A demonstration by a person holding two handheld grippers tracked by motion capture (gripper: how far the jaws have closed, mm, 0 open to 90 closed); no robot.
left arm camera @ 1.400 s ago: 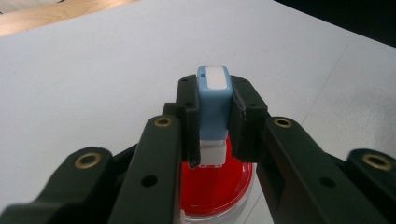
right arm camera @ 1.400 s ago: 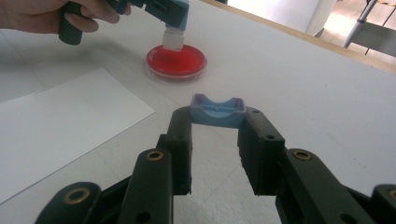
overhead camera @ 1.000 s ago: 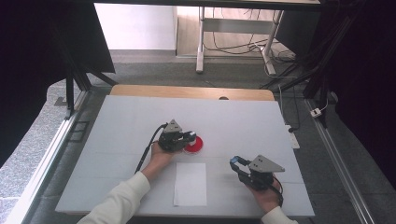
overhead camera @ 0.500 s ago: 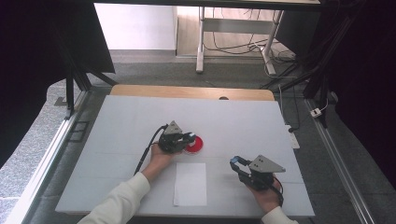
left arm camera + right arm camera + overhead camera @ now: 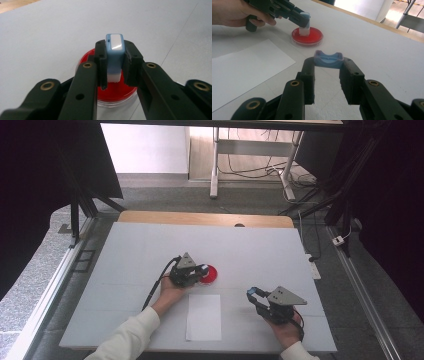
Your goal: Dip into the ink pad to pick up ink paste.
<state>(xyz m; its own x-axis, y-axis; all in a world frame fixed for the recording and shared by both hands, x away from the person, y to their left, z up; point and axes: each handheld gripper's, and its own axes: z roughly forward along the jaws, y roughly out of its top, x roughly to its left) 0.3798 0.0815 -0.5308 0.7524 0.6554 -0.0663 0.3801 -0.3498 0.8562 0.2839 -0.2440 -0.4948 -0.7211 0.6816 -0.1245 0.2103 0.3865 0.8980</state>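
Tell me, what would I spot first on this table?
The red dish near the middle of the white table stands out. The left gripper presses a blue-and-white stamp down into it. Nearer the person lies a white sheet of paper, and the right gripper holds a small blue cap.

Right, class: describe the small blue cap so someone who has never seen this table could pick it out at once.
Start at the white table and find the white sheet of paper near its front edge. To the paper's right, the right gripper is shut on the blue cap. It is a hollow, open-topped shell, unlike the solid blue-and-white stamp pressed on the red ink pad.
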